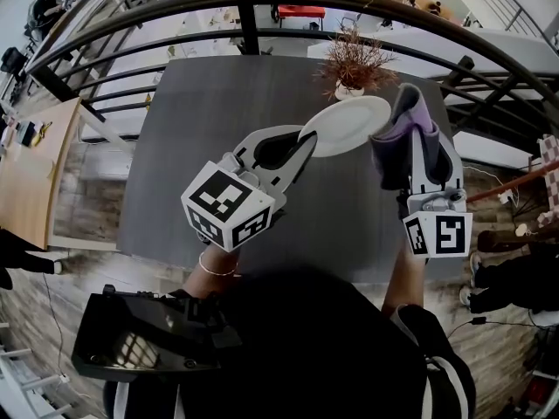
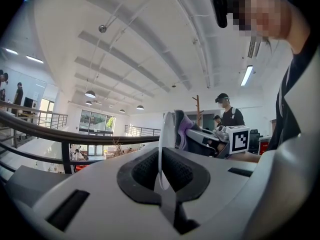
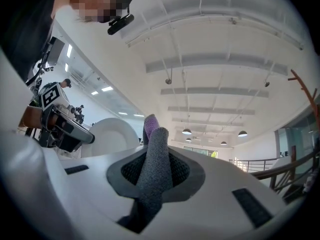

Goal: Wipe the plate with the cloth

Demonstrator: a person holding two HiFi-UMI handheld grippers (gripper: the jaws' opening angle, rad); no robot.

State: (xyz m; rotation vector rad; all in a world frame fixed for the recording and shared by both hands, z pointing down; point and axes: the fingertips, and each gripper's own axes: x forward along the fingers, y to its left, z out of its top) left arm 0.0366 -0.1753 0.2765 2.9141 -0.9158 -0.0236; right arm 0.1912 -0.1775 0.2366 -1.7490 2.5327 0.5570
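Left gripper point(image 1: 301, 144) is clamped on the rim of a white plate point(image 1: 345, 126). In its own view its jaws point(image 2: 161, 180) pinch the thin edge of the plate point(image 2: 162, 143), which stands on edge between them. Right gripper point(image 1: 410, 147) is closed on a grey and purple cloth point(image 1: 403, 116). In the right gripper view the folded cloth point(image 3: 152, 169) fills the gap between the jaws point(image 3: 150, 186) and sticks up past them.

Both are held up in the air over a dark table point(image 1: 210, 147), the plate tilted and reaching from the left gripper toward the right one. The cloth meets the plate's right rim and seems to touch it. From the left gripper view the cloth point(image 2: 183, 129) sits just beside the plate's face, and from the right gripper view the plate point(image 3: 112, 134) shows just left of the cloth.

Beyond the plate, a dried plant point(image 1: 354, 64) in a small white pot stands near the table's far edge. A dark railing point(image 1: 175, 16) curves behind the table.
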